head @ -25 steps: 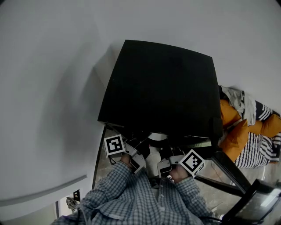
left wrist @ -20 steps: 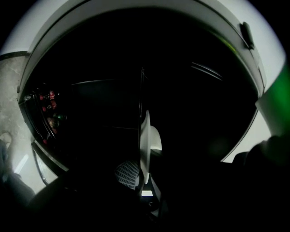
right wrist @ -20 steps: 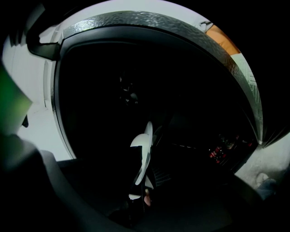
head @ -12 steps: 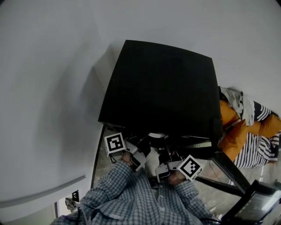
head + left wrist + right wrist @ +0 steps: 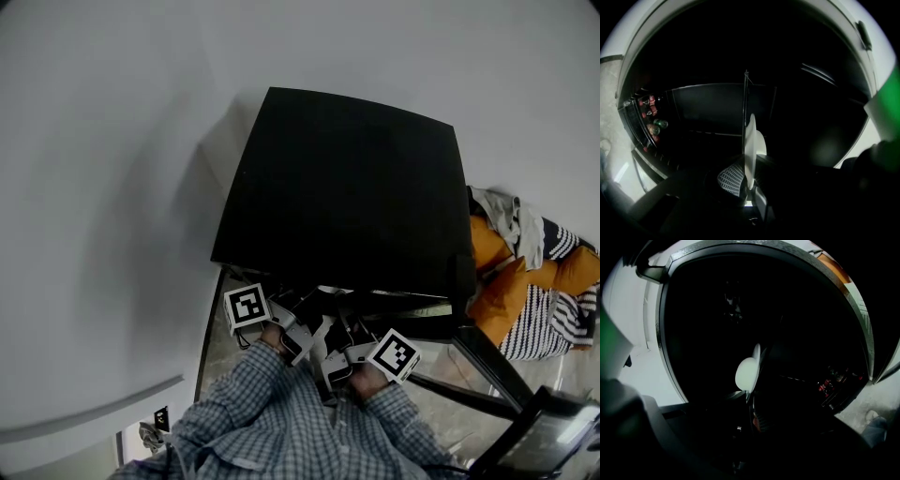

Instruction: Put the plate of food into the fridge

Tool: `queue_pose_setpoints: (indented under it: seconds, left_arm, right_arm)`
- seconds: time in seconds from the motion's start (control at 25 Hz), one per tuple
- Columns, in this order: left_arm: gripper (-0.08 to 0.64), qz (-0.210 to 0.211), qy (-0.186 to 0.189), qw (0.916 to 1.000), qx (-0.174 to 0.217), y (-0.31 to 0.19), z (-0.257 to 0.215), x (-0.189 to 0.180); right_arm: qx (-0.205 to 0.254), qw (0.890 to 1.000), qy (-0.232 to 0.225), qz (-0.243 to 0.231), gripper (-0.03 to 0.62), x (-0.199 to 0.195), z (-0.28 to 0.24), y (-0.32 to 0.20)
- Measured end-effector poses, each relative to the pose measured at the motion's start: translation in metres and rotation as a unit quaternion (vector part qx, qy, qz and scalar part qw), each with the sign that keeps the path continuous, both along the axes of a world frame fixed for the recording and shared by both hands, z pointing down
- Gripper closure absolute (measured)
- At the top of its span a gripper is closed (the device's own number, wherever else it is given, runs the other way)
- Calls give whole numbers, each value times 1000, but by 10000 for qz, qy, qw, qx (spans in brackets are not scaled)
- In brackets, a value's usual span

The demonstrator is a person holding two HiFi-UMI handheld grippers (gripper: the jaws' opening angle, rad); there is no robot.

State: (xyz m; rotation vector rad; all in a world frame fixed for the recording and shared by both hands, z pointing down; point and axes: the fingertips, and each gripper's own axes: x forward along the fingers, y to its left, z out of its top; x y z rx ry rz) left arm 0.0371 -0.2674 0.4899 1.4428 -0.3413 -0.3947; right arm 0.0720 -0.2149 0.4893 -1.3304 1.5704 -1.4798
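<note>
A white plate [image 5: 750, 143] shows edge-on in the left gripper view, pinched between the jaws of my left gripper [image 5: 747, 177], which is shut on its rim. My right gripper [image 5: 749, 401] is shut on the opposite rim of the plate [image 5: 747, 372]. Both views look into the dark inside of the black fridge [image 5: 347, 187]. In the head view the left gripper [image 5: 298, 321] and right gripper [image 5: 337, 345] reach in under the fridge's top, which hides nearly all of the plate. The food on the plate cannot be made out.
The open fridge door [image 5: 487, 375] stands at the lower right; its shelf holds several small bottles [image 5: 651, 119], also bottles [image 5: 829, 380]. Orange and striped fabric [image 5: 525, 281] lies to the right of the fridge. A white wall [image 5: 112, 187] runs behind and to the left.
Both grippers have pushed forward with the plate, which has slid in under the fridge's top. The right gripper has also shifted left, closer to the left one.
</note>
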Motion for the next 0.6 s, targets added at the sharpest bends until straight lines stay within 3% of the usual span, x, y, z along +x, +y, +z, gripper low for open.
queue_pose_setpoints:
  seconds: [0.24,0.6]
  left_arm:
    - [515,-61,166,9998,-67,-2,-3,1]
    - [515,143,235,9996,-24,5,-10,1]
  right_arm:
    - [106,9979,-581,254,568,2,-3,-4]
    - [-32,9969,-605,504,568,6,-3,-9]
